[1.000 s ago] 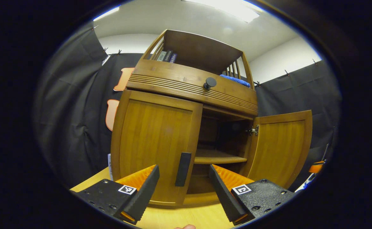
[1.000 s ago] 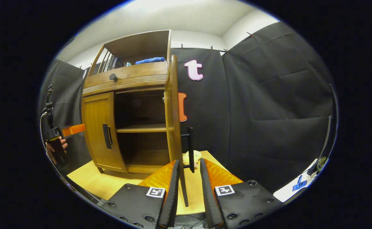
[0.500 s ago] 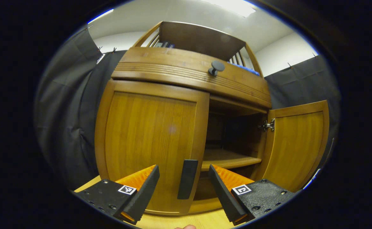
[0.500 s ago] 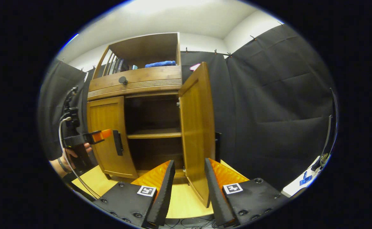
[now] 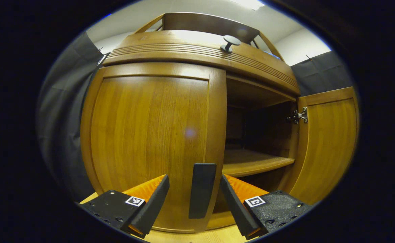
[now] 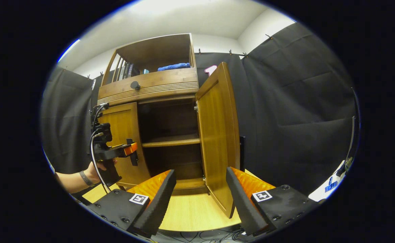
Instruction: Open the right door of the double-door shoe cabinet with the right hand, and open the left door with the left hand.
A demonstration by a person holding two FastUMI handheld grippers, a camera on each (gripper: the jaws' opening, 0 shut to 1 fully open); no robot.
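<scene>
The wooden shoe cabinet point(image 5: 200, 55) fills the left gripper view. Its left door point(image 5: 150, 135) is closed, and the dark vertical handle point(image 5: 201, 189) stands between the fingers of my open left gripper point(image 5: 194, 199), which do not press on it. The right door point(image 5: 329, 141) stands swung open. In the right gripper view the same right door point(image 6: 217, 135) is open, its lower edge between the spread fingers of my open right gripper point(image 6: 200, 197), apart from them. The left gripper point(image 6: 116, 153), held by a hand, is at the left door's handle point(image 6: 133, 158).
The cabinet stands on a light wooden tabletop point(image 6: 187, 212). Inside is a shelf point(image 6: 170, 140). A drawer with a round knob point(image 6: 135, 85) sits above the doors, with books and a blue cloth point(image 6: 174, 66) on top. Black cloth walls surround the booth.
My left gripper has moved in until the left door's handle lies between its fingers. My right gripper has opened wider and drawn back from the right door, which swung further open.
</scene>
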